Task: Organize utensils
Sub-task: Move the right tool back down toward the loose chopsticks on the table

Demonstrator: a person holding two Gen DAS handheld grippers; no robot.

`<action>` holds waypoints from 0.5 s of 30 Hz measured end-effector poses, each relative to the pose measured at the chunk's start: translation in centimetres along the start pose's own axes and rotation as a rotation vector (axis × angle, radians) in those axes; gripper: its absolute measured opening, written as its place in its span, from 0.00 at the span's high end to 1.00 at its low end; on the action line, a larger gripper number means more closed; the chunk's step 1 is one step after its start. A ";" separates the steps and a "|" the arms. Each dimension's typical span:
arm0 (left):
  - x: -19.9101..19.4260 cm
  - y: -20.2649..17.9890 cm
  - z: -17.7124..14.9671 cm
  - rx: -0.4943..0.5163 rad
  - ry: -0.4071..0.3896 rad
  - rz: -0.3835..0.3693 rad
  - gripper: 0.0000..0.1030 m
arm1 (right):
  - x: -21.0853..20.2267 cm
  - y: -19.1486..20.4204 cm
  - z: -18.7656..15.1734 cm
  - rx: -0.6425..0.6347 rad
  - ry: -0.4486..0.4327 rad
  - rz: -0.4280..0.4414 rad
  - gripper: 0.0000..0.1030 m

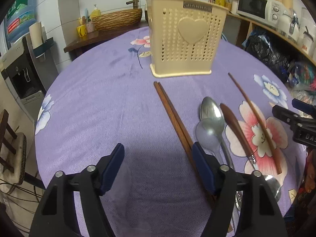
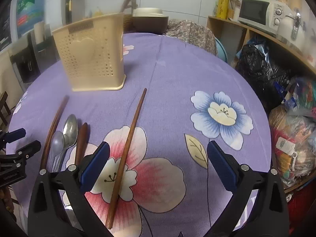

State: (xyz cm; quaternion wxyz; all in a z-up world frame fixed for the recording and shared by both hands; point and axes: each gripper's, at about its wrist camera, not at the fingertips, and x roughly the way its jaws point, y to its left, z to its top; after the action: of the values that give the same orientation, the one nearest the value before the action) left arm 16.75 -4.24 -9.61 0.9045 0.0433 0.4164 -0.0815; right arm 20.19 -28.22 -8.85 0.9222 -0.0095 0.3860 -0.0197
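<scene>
A cream perforated utensil holder (image 1: pixel 180 37) with a heart stands upright at the far side of the purple flowered tablecloth (image 1: pixel 98 102); it also shows in the right wrist view (image 2: pixel 90 53). A pair of brown chopsticks (image 1: pixel 171 116), a metal spoon (image 1: pixel 212 112), a translucent plastic spoon (image 1: pixel 207 136), a wooden-handled utensil (image 1: pixel 235 128) and a single long wooden stick (image 1: pixel 254 118) lie flat in front of it. My left gripper (image 1: pixel 158 154) is open and empty, its right finger beside the chopsticks. My right gripper (image 2: pixel 158 154) is open and empty, over the single stick (image 2: pixel 128 132).
A microwave (image 2: pixel 260 13) sits on a wooden shelf at right, with black and coloured bags (image 2: pixel 262 71) below. A water dispenser (image 1: pixel 23 71) and a woven basket (image 1: pixel 116 19) stand at left. A rice cooker (image 2: pixel 150 20) is behind the table. My left gripper shows in the right wrist view (image 2: pixel 21 140).
</scene>
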 end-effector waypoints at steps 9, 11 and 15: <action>0.4 -0.6 -0.2 -0.014 0.020 0.004 0.38 | 0.5 0.5 -0.3 0.006 0.024 0.001 0.06; 0.5 -0.8 -0.1 -0.017 0.019 0.008 0.38 | 0.7 0.9 -0.3 -0.004 0.035 0.002 0.06; 0.7 -0.8 -0.2 -0.009 0.024 0.005 0.38 | 1.1 1.5 -0.6 -0.034 0.061 -0.009 0.06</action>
State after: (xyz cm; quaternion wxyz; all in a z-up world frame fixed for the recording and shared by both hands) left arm 16.88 -5.05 -10.26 0.8998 0.0414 0.4275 -0.0769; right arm 20.59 -26.73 -10.11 0.9096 -0.0264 0.4142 -0.0178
